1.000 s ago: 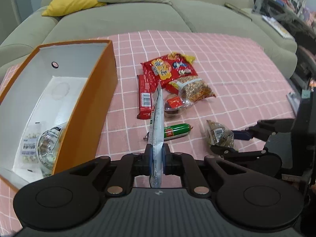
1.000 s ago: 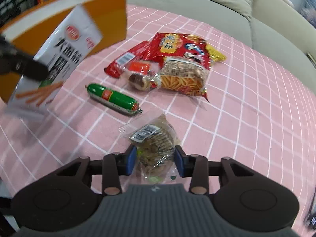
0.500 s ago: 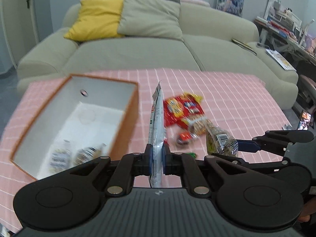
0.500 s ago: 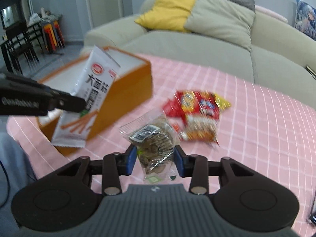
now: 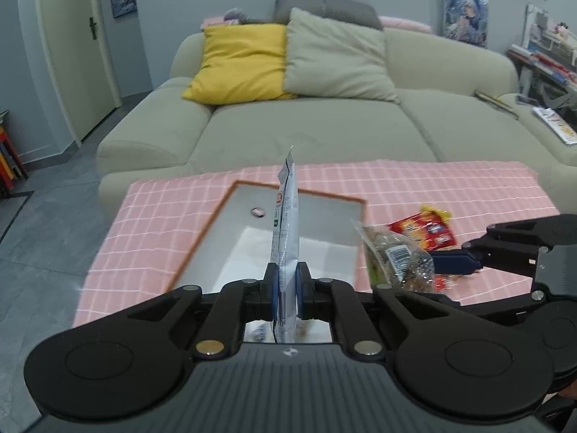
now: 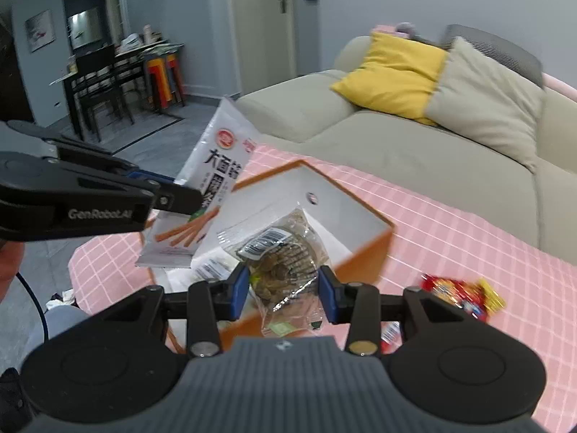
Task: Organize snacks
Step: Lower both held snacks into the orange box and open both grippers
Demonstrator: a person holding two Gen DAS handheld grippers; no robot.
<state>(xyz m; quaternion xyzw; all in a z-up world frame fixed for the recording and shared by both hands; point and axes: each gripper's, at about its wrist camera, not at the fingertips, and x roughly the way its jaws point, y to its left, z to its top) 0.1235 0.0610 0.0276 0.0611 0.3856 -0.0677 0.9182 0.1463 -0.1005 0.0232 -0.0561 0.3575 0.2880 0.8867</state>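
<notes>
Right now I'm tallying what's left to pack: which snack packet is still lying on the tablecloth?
The red packet with yellow ends lies right of the orange box; the other two are held.

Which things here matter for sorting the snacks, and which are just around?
Job: white packet in left gripper; clear packet in right gripper; orange box; red packet.

Around: sofa; yellow cushion; pink cloth.

The left gripper (image 5: 286, 290) is covering the near end of the orange box (image 5: 216, 216), so its contents are hardly showing. The clear packet (image 6: 285, 263) is hiding the box floor. The red packets (image 6: 461, 294) are showing blurred, their print unreadable.
</notes>
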